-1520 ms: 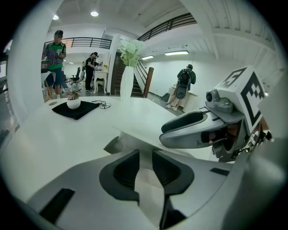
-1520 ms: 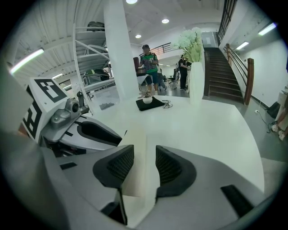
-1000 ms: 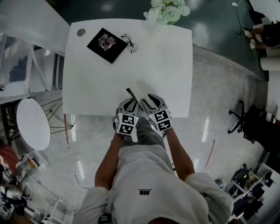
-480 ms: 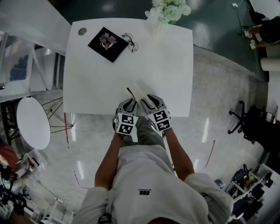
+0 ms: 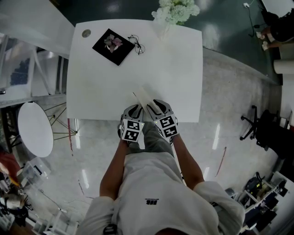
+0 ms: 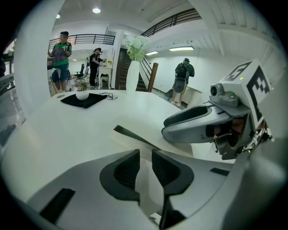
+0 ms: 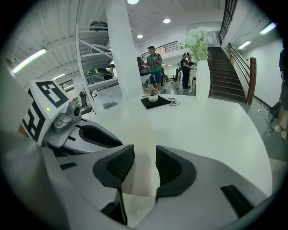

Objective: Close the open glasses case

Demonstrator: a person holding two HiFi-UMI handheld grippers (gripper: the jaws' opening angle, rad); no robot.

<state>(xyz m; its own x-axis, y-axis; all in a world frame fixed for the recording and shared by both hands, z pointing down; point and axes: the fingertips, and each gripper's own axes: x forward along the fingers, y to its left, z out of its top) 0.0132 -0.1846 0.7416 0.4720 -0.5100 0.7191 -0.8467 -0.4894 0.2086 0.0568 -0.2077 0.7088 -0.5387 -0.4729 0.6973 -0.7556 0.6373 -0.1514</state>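
The cream glasses case (image 5: 144, 97) lies tilted at the near edge of the white table (image 5: 179, 69), a dark slit showing along its open side (image 6: 128, 134). My left gripper (image 5: 135, 109) comes at it from the near left, and its jaws (image 6: 145, 173) are almost together with a cream strip of the case in the narrow gap. My right gripper (image 5: 156, 106) sits close beside it, and its jaws (image 7: 145, 166) are closed on the case (image 7: 140, 134), which runs straight out between the pads. The two grippers nearly touch.
At the far left of the table lie a black mat (image 5: 111, 43) with a small bowl on it, a pair of glasses (image 5: 137, 45) and a round cap (image 5: 86, 33). A white vase of flowers (image 5: 174, 11) stands at the far edge. People stand in the background.
Both grippers and the case have stayed almost where they were. Only the view has shifted slightly.
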